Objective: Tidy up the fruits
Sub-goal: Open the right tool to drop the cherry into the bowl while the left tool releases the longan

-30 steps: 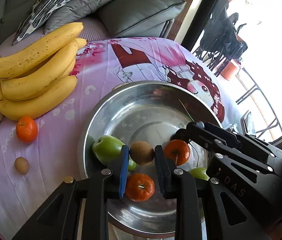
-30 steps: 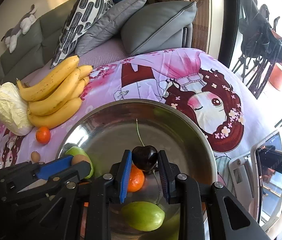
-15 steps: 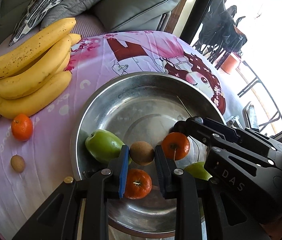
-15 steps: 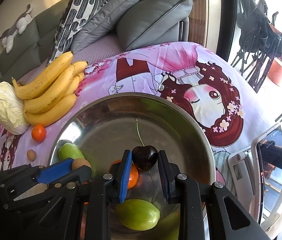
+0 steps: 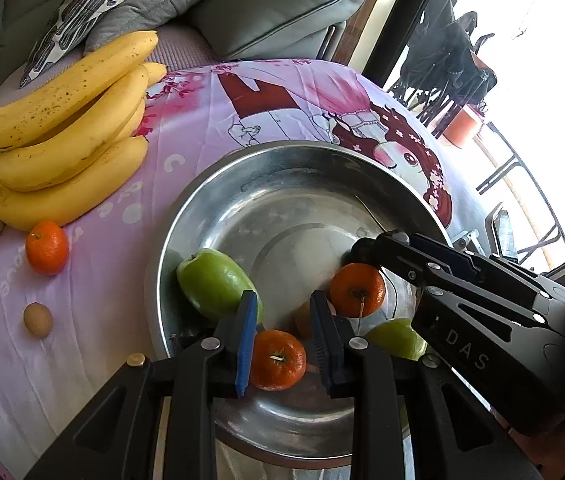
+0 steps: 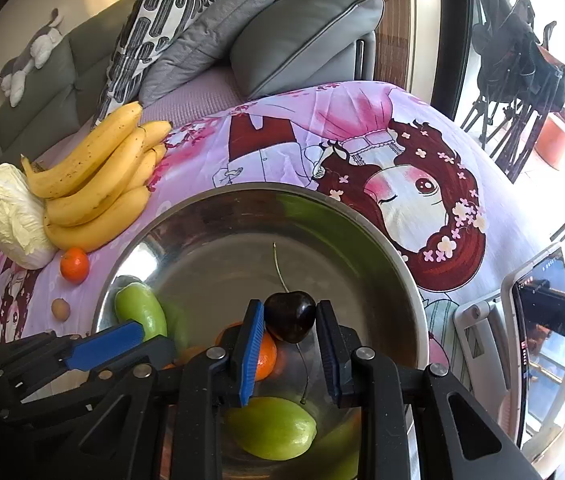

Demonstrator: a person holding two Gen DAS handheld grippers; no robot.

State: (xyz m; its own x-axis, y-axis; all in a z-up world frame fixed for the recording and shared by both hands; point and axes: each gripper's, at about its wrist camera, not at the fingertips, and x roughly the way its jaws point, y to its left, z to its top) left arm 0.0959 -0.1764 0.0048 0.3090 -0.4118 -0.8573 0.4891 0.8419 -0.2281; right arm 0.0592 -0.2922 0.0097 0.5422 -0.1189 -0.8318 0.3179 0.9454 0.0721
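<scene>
Bowl (image 6: 382, 248): bare silver metal, dull reflections on the wall. Cherry (image 6: 290, 316): very dark red, near black, with a thin green stem. Two fruits in the bowl (image 5: 218, 284) (image 6: 272, 428): plain light green. Tangerines (image 5: 278, 360) (image 5: 357, 290) (image 5: 47, 247): bright orange. Bananas (image 5: 62, 148): yellow with small brown specks. Small round fruit on the cloth (image 5: 37, 319): tan brown. Cabbage (image 6: 10, 216): pale cream-white. Cloth (image 6: 266, 136): pink and lilac, printed with a cartoon girl with dark red hair and white flowers. Cushions: one white with black oblong marks (image 6: 154, 32), two plain grey (image 6: 210, 36) (image 6: 302, 36). Gripper frames black; pads (image 6: 249, 352) blue
</scene>
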